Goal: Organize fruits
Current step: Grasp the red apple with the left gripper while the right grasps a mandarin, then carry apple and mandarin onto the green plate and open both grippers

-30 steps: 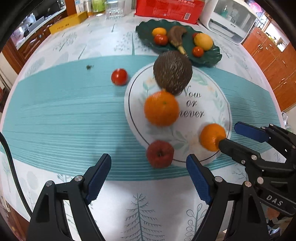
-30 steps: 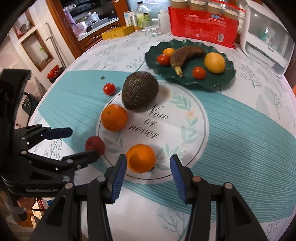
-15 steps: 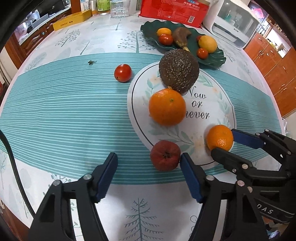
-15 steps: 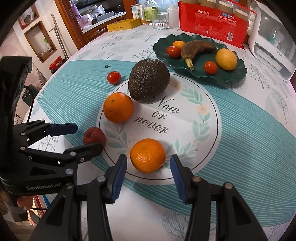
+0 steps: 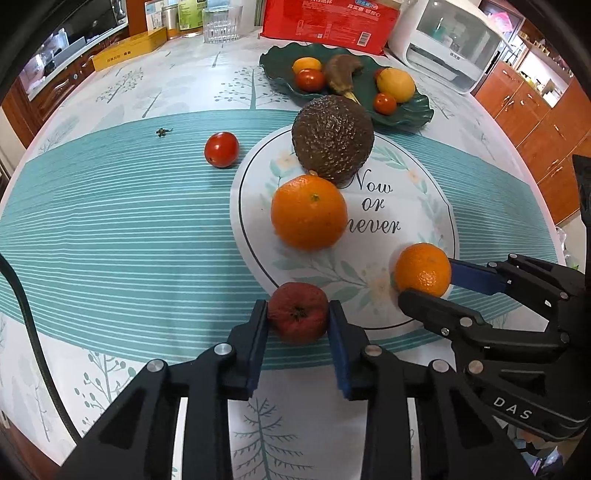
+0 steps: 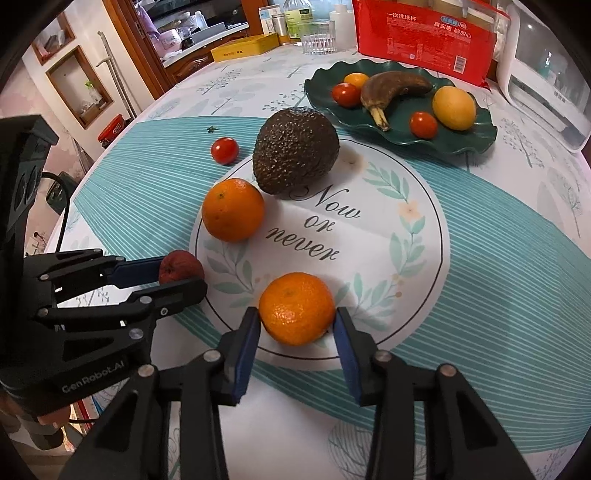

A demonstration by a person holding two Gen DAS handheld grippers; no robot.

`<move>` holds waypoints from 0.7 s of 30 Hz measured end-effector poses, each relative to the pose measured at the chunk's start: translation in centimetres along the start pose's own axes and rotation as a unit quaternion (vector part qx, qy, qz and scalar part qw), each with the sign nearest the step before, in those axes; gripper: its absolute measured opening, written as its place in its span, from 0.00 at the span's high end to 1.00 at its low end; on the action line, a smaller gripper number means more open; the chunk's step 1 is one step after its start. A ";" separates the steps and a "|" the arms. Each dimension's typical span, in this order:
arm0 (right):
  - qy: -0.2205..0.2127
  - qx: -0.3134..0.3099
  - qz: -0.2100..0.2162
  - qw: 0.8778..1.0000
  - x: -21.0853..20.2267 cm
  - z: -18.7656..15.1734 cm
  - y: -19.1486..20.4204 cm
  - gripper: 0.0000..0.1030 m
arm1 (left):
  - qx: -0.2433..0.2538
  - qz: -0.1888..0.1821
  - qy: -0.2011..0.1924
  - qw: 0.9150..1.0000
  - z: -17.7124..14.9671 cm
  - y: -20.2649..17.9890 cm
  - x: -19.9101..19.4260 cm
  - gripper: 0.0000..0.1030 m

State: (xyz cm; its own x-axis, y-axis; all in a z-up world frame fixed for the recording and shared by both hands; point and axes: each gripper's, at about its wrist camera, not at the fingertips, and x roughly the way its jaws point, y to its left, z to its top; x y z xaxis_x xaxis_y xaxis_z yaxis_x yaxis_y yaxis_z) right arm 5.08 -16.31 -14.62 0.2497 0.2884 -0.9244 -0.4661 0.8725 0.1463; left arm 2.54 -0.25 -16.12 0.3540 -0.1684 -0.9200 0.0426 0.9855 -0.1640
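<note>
The bench (image 5: pixel 110 229) is round and covered with a printed cloth: a white ground with tree motifs, a broad teal band of fine white stripes across the middle, and a white printed circle (image 6: pixel 406 258) with leaf sprigs and script lettering. Wooden cabinets stand beyond the bench on the left and right.

At the far edge sit a ribbed clear glass (image 5: pixel 221 25), a yellow box (image 5: pixel 129 48), a red plastic package (image 6: pixel 424 37) and a white appliance (image 5: pixel 450 44). A dark green dish (image 6: pixel 476 140) with a wavy rim holds a browned banana, two small tomatoes and two yellow-orange fruits.

On the printed circle lie a large pebbly dark avocado (image 6: pixel 295 151) and a smooth orange (image 6: pixel 232 208) just near of it. A loose cherry tomato (image 5: pixel 221 149) rests on the teal band to the left.

The left gripper (image 5: pixel 298 325) has its blue-padded fingers clenched on a small wrinkled red fruit (image 5: pixel 297 312) at the near rim of the circle. The right gripper (image 6: pixel 297 328) is closing; a dimpled mandarin (image 6: pixel 297 308) sits between its fingers, the left pad at the peel, the right pad's contact unclear.
</note>
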 end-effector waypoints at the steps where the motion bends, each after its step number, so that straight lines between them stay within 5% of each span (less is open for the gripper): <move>1: 0.000 0.000 -0.001 1.000 0.0 0.0 0.0 0.61 | -0.001 -0.001 0.001 1.000 0.0 0.0 0.0 0.71; 12: -0.003 0.013 0.007 1.000 -0.6 0.3 0.1 0.61 | -0.003 -0.016 -0.005 1.000 -0.2 -0.1 -1.7 0.71; 21: -0.038 0.016 0.011 0.999 -4.5 2.5 -0.1 0.62 | 0.001 -0.033 -0.048 0.998 3.8 -0.1 -6.4 0.71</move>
State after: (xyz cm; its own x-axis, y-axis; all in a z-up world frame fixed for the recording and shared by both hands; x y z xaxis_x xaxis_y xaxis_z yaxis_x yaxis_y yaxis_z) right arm 6.14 -16.74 -9.60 0.3038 0.3362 -0.8914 -0.4456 0.8772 0.1789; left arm 3.82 0.75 -8.89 0.4386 -0.2309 -0.8685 0.0708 0.9723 -0.2228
